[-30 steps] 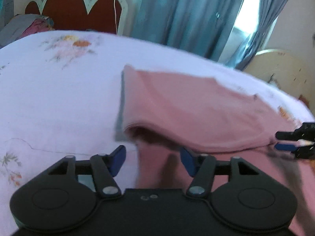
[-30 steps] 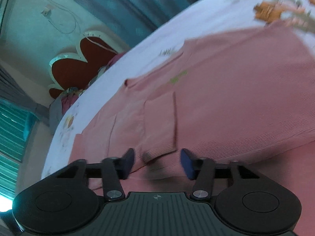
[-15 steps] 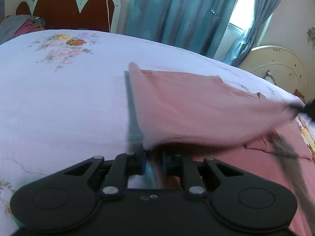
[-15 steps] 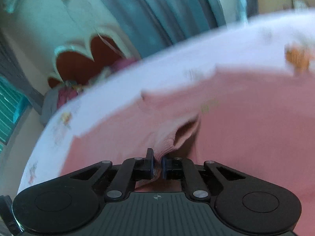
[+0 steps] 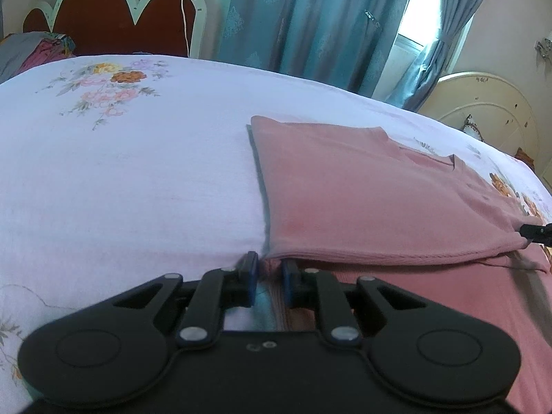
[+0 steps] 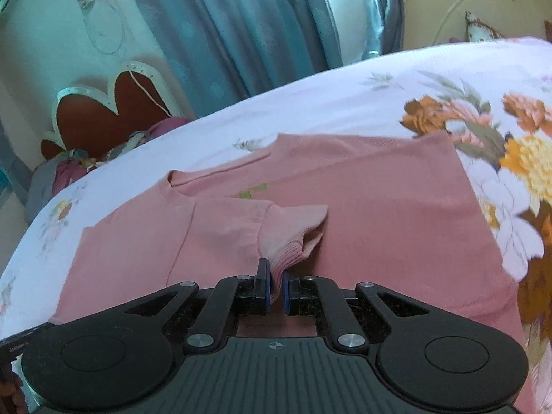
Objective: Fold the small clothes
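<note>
Shirt (image 5: 362, 186) of pink cloth lay spread on the flowered bedsheet (image 5: 138, 172), ahead of and to the right of the left tongs (image 5: 267, 272) in the left wrist view. Those tongs sat at the shirt's near left corner, jaws drawn close with a fold of the lifted edge between them; they appeared clamped on it, though the corner itself was partly hidden behind the fingers. The raised layer ran rightward from there as a long hem, its far end reaching the tip of the other tongs at the right border, with more pink cloth flat beneath. In the right wrist view, the right tongs (image 6: 275, 288) were pinched together on the ribbed cuff of a sleeve (image 6: 286, 227), which rose bunched straight ahead of the fingers. The rest of the shirt stretched away in front and to both sides, its neck opening up and to the left, its straight side edge off to the right against the sheet's orange flowers (image 6: 517, 158). The held edge's long axis thus ran from one pair of tongs to the other, each at its own end, so carrying it forward over the body would likely need both moving together.
</note>
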`<state>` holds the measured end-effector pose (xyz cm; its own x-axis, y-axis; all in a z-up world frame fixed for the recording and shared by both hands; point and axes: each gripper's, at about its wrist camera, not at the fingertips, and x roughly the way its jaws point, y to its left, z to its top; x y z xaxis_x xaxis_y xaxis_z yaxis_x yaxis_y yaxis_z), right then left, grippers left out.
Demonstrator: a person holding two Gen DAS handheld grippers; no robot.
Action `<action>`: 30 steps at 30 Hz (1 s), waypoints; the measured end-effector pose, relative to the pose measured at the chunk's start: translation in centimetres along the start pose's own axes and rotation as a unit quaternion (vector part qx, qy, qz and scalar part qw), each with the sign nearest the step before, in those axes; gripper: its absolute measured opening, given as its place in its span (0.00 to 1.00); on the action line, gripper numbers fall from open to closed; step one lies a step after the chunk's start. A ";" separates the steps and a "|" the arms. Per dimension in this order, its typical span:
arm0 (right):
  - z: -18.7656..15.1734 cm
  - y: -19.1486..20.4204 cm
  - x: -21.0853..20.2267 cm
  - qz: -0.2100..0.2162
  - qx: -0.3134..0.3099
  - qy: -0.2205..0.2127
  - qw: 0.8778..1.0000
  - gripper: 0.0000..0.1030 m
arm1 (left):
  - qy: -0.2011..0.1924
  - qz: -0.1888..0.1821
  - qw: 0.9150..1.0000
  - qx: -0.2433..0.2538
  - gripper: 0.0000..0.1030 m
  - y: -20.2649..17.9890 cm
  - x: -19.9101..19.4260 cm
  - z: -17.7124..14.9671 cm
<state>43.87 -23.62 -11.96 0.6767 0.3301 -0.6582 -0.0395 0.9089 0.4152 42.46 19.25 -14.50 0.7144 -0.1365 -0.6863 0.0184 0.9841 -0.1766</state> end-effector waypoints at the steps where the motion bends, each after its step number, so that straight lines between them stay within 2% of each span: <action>1: -0.2 0.0 -0.1 0.000 0.000 -0.002 1.000 0.06 | 0.001 0.000 1.000 0.000 0.14 0.0 0.0 0.1; 6: 0.4 0.0 0.4 -0.004 0.007 0.004 1.000 0.06 | 0.005 0.002 1.000 0.004 0.14 -0.1 0.1 0.2; 11: -0.3 -0.1 1.0 -0.007 0.010 0.020 1.000 0.06 | 0.009 -0.001 1.000 0.002 0.14 0.1 0.1 0.3; 13: -0.5 0.4 0.5 -0.005 0.001 0.014 1.000 0.06 | 0.010 -0.003 1.000 0.000 0.14 0.2 0.1 0.3; 15: -0.7 0.7 0.5 -0.015 -0.012 0.015 1.000 0.05 | 0.010 -0.005 1.000 0.000 0.14 0.3 0.2 0.4; 18: -1.0 0.0 1.3 -0.022 0.002 0.031 0.999 0.06 | 0.012 -0.005 1.000 0.003 0.15 0.3 0.2 0.4; 19: -1.0 -0.1 1.4 -0.021 0.005 0.033 0.999 0.06 | 0.014 -0.005 1.000 0.004 0.17 0.4 0.3 0.5; 21: -0.7 -0.1 1.0 -0.019 0.006 0.038 0.999 0.06 | 0.015 0.002 1.000 0.013 0.28 0.3 -0.2 0.7; 22: -0.6 -0.1 0.7 -0.023 0.004 0.041 0.999 0.07 | 0.006 0.022 0.999 0.025 0.40 0.1 -1.0 0.7; 23: -0.4 0.0 0.0 -0.034 0.001 0.036 0.999 0.26 | -0.003 0.033 0.999 0.035 0.46 -0.1 -1.7 0.6; 24: -0.2 0.1 -1.0 -0.043 -0.007 0.017 0.999 0.50 | -0.022 0.036 0.998 0.040 0.47 -0.4 -2.9 0.6; 25: -0.1 0.3 -2.2 -0.044 -0.019 -0.008 0.999 0.54 | -0.046 0.030 0.998 0.041 0.48 -0.7 -4.1 0.5; 27: 0.2 0.8 -3.3 -0.040 -0.032 -0.026 0.998 0.53 | -0.076 0.002 0.996 0.040 0.48 -1.8 -5.4 0.5; 28: 0.3 1.2 -3.4 -0.032 -0.039 -0.031 0.998 0.53 | -0.083 -0.012 0.995 0.048 0.50 -2.6 -5.3 0.5; 30: 0.3 2.1 -2.6 -0.024 -0.054 -0.028 0.998 0.44 | -0.071 -0.022 0.995 0.067 0.52 -4.0 -4.0 0.6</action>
<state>42.22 -22.66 -9.16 0.7192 0.2727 -0.6391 -0.0823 0.9467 0.3113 39.96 15.96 -10.68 0.8019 -0.1718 -0.5723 0.1378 0.9851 -0.1025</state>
